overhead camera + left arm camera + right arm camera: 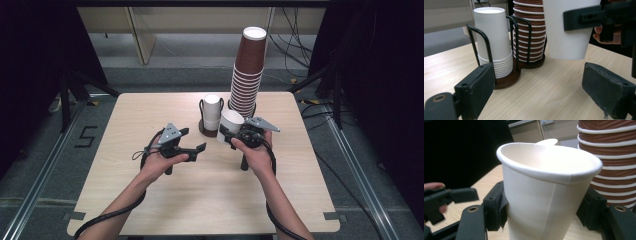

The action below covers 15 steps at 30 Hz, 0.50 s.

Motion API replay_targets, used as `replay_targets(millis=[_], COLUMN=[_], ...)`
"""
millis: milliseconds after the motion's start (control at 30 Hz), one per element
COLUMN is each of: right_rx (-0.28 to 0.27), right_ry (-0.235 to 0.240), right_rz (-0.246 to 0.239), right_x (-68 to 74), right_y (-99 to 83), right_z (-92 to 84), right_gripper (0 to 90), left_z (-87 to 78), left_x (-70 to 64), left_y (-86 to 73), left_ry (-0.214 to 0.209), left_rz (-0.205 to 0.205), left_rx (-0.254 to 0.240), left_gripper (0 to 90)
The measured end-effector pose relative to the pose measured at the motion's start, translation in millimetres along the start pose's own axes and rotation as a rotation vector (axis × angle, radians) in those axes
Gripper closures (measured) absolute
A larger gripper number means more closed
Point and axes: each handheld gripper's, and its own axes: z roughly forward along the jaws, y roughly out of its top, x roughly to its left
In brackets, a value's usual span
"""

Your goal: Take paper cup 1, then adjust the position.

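A single white paper cup (230, 125) (544, 195) is held upright above the table, with my right gripper (234, 134) (544, 215) shut on its sides. In the left gripper view that cup (569, 32) hangs at the upper right with a black jaw across it. My left gripper (197, 149) (536, 82) stands open to the left of the cup, apart from it, with nothing between its pads. Behind them a stack of white cups (212, 111) (491, 37) sits in a black wire holder (206, 131) (506, 80).
A tall stack of brown cups (248, 70) (529, 32) (614, 157) rises in the holder's other ring at the back right. The wooden table (150, 200) has free room at the front and left. Cables and dark stands lie on the floor around it.
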Motion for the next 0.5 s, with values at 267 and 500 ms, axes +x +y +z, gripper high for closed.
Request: replay_targets(millis=[267,500], right_rx=[-0.004,-0.003], right_ry=[-0.028,-0.029], right_rz=[-0.149,-0.236], right_x=[7.7,16.9], right_y=[-11.2,-23.4], right_z=[-4.5,-7.0], right_gripper=[34.0,33.8], left_z=[-11.7,-12.3], left_x=[6.0,3.1], left_y=[-0.7,1.0], left_ry=[-0.025,-0.04], left_rz=[-0.077,-0.096], left_rx=[-0.008,-0.011], left_gripper=[10.9,10.6])
